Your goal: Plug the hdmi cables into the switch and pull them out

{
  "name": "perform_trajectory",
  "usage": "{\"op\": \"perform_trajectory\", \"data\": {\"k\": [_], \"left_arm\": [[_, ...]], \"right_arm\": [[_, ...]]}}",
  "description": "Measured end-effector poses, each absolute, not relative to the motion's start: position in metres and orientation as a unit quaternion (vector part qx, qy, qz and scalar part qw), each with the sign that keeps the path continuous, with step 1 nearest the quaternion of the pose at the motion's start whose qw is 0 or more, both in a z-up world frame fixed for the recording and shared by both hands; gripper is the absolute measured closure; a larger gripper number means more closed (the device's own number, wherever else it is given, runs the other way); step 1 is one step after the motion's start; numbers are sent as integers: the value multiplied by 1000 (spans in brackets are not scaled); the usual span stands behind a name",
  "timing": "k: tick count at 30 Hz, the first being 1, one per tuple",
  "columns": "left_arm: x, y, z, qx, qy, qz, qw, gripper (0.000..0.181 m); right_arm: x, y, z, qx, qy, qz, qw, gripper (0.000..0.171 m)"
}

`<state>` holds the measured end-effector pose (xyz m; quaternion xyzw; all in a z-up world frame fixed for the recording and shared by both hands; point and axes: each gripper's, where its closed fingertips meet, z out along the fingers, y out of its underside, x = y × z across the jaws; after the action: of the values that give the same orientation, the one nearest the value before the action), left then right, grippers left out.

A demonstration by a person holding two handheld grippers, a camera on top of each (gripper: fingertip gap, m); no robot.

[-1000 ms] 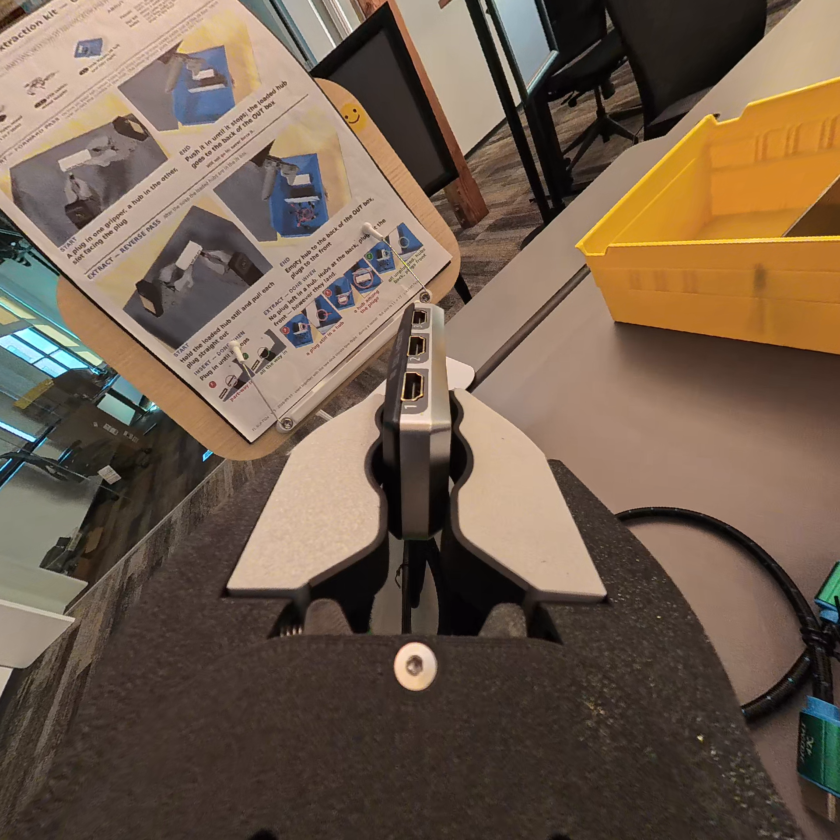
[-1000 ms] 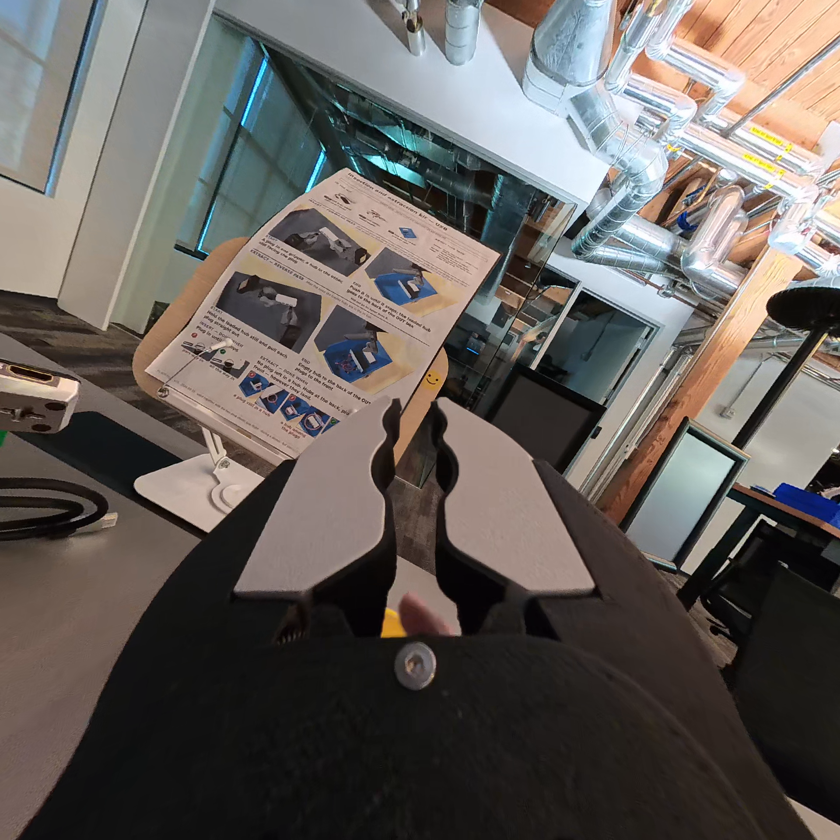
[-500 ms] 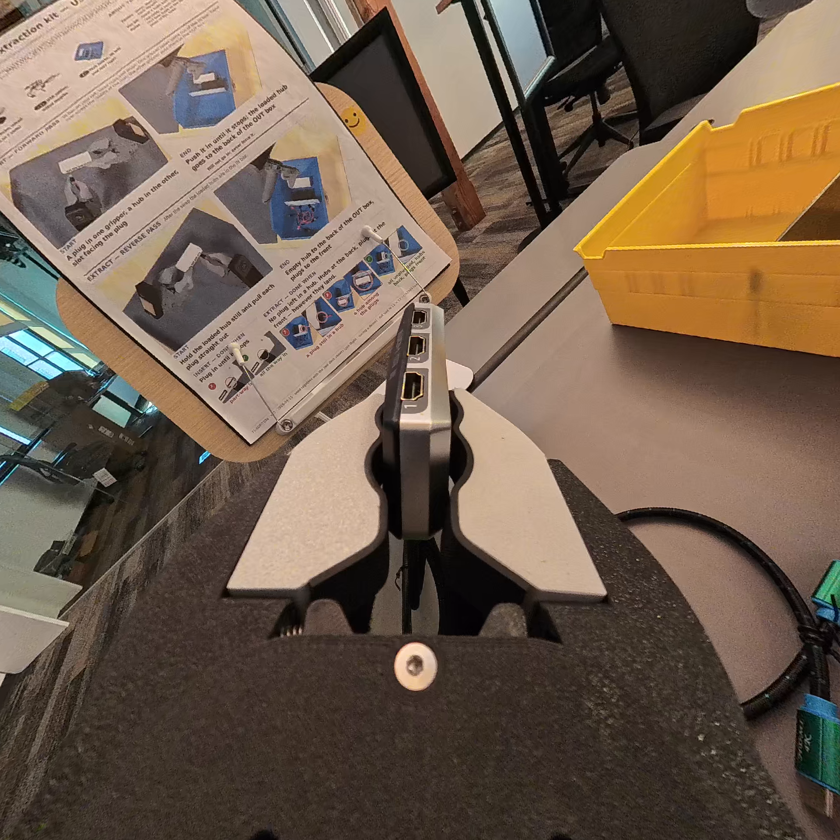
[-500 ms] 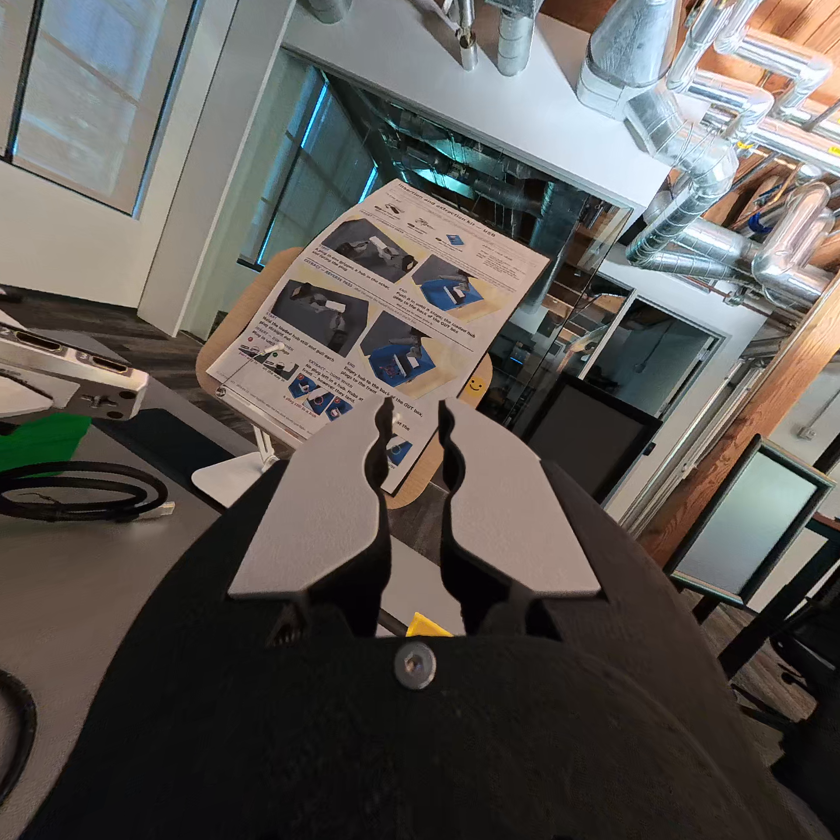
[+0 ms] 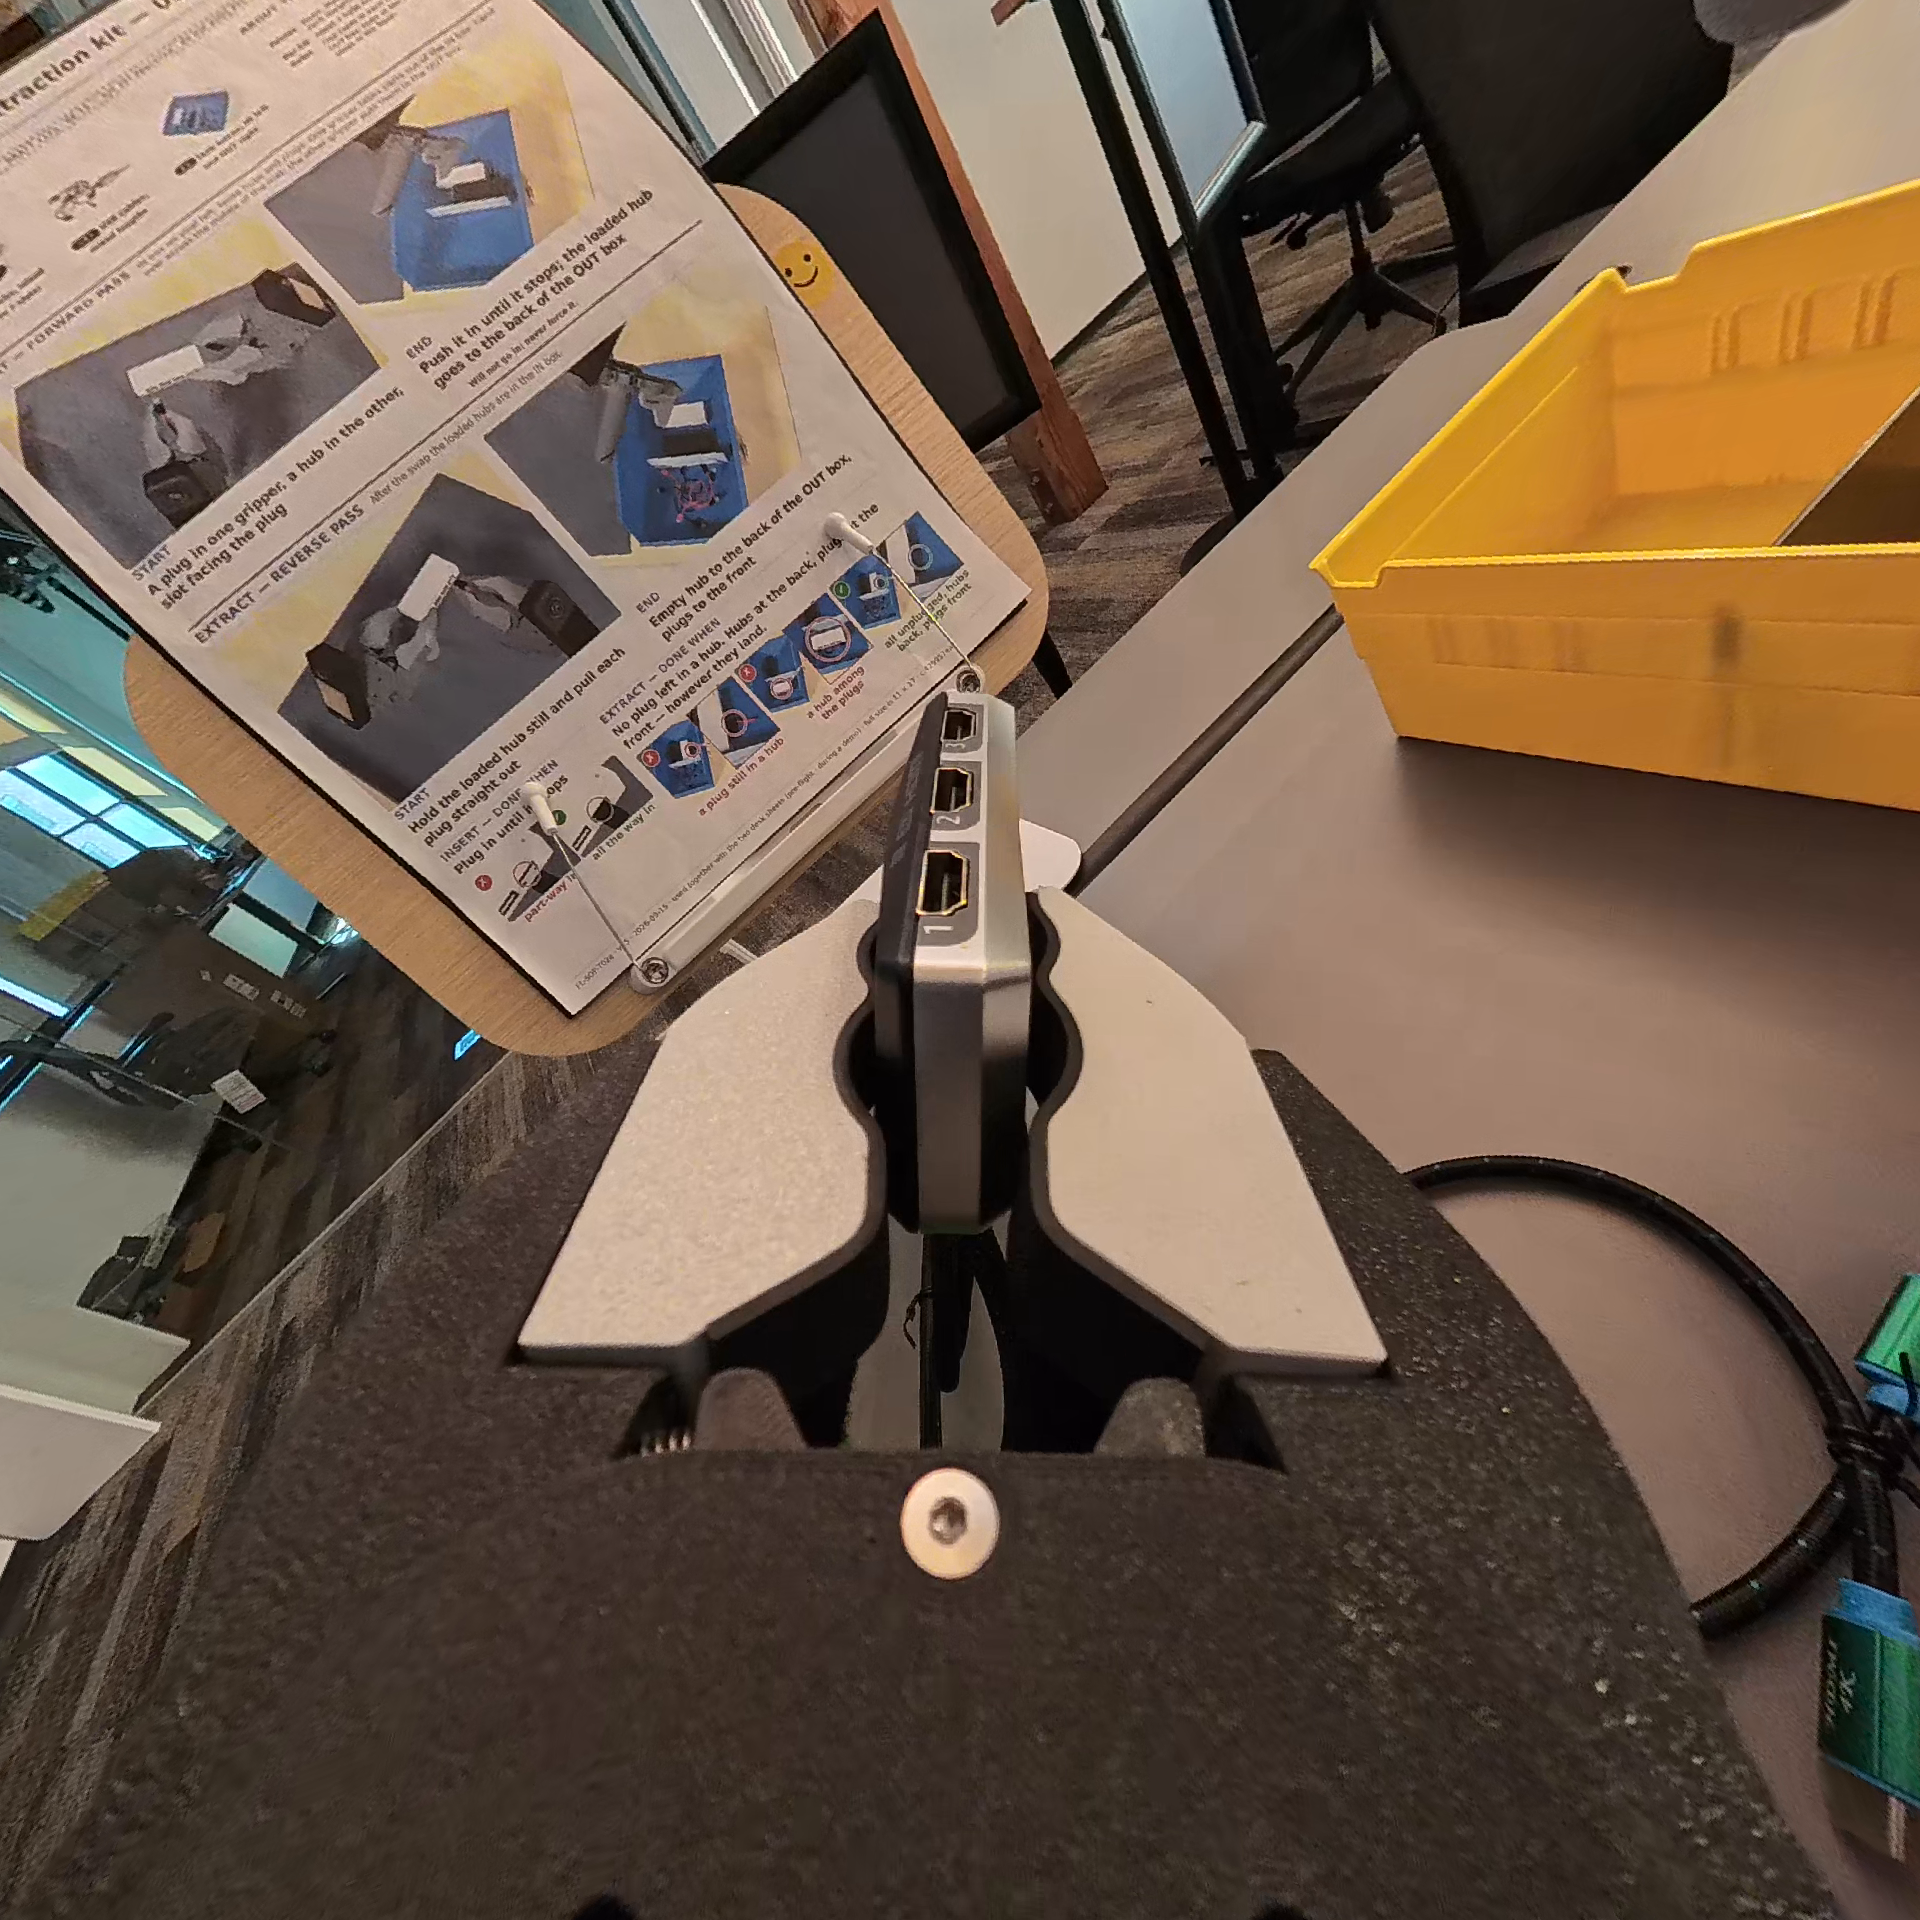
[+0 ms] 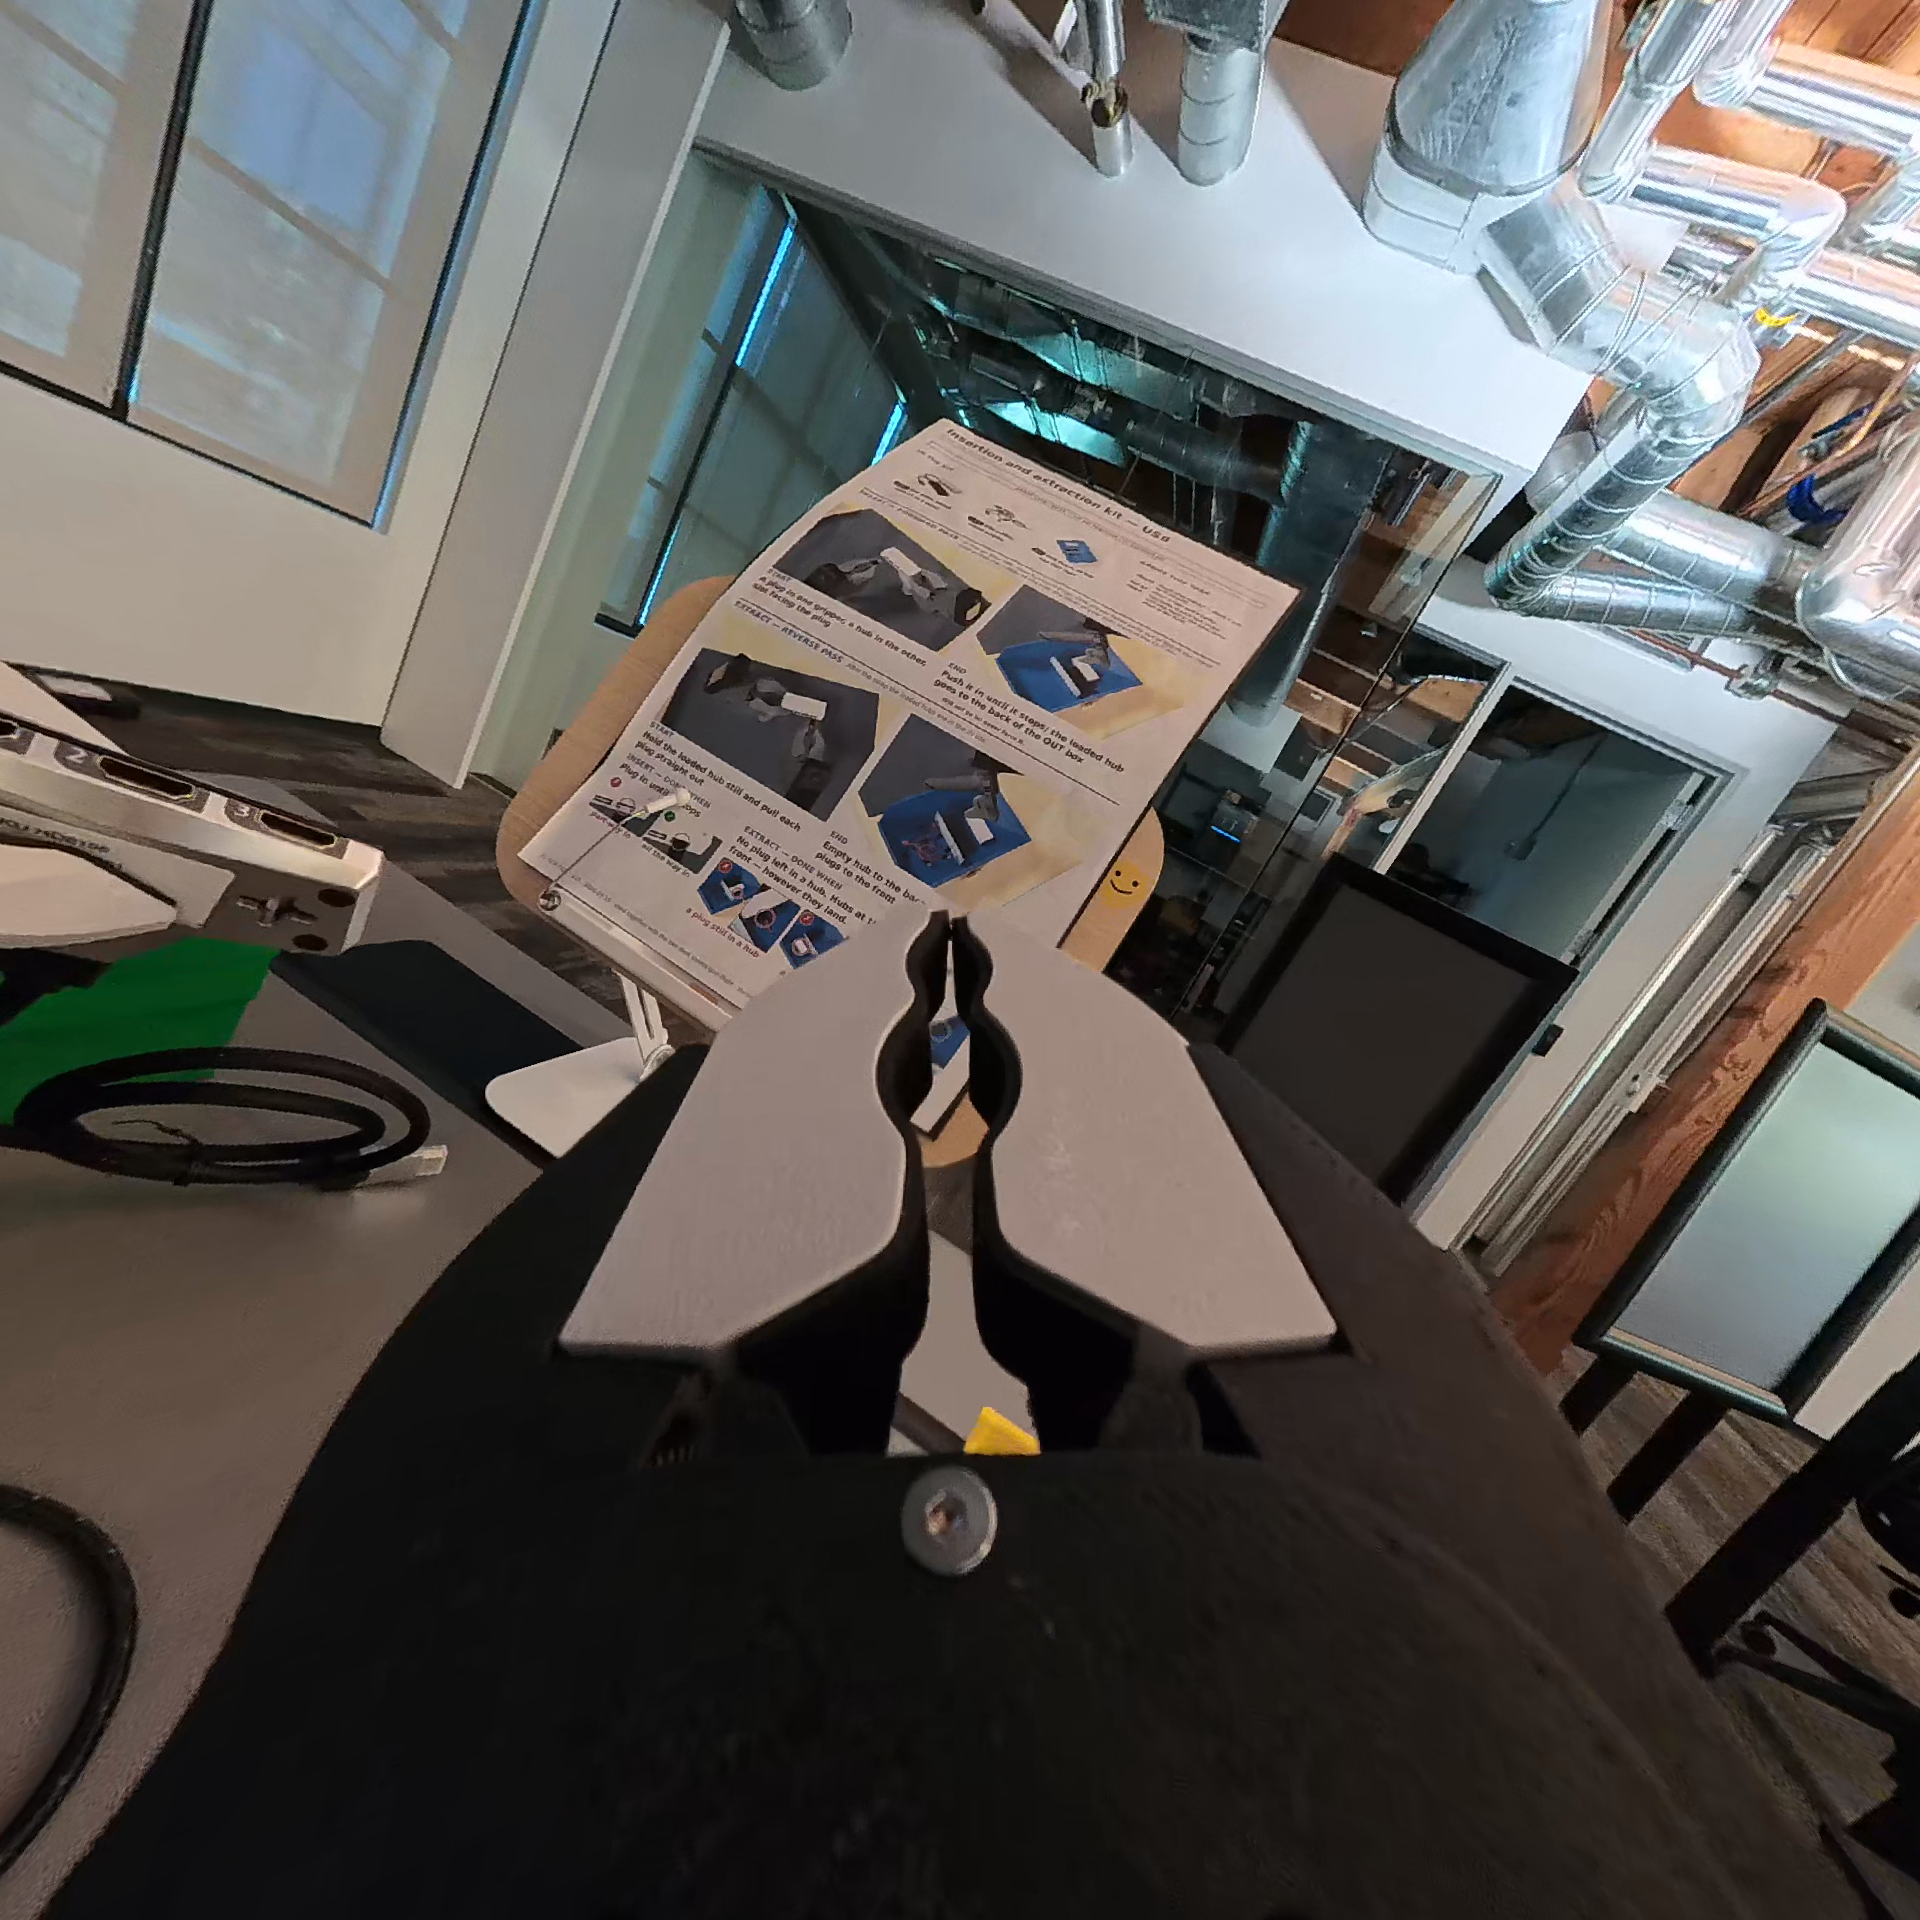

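Above the matte grey table point(image 5: 1455, 987), left hand-held gripper point(image 5: 951, 966) pinches the slim metal switch point(image 5: 951, 997); right hand-held gripper point(image 6: 951, 935) pressed together.

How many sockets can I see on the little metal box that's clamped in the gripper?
3, in a row along the upturned edge of the switch: one nearest the left gripper, one in the middle, one at the far end. Other sides are hidden.

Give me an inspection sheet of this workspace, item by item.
Surface: grey table, mostly bare.
Job's things: HDMI switch held on edge, three ports showing, all unplugged; green-ended HDMI plugs lying on the table.
Clutter: yellow bin; instruction sheet on stand.
Grippers: left hand-held gripper shut on the switch; right hand-held gripper shut, holding nothing.
Cables: black cable beside the plugs; coiled cable.
Surroundings: office chairs, monitors, ceiling ducts.
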<state>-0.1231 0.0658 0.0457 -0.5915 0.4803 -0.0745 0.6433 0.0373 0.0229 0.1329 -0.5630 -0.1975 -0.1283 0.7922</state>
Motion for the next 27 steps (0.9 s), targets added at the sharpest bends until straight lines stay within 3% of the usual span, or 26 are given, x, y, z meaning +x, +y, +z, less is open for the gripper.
{"op": "perform_trajectory", "data": {"k": [27], "left_arm": [[-125, 64, 52, -589, 477, -78, 648, 159]], "right_arm": [[40, 41, 106, -625, -201, -119, 745, 170]]}}
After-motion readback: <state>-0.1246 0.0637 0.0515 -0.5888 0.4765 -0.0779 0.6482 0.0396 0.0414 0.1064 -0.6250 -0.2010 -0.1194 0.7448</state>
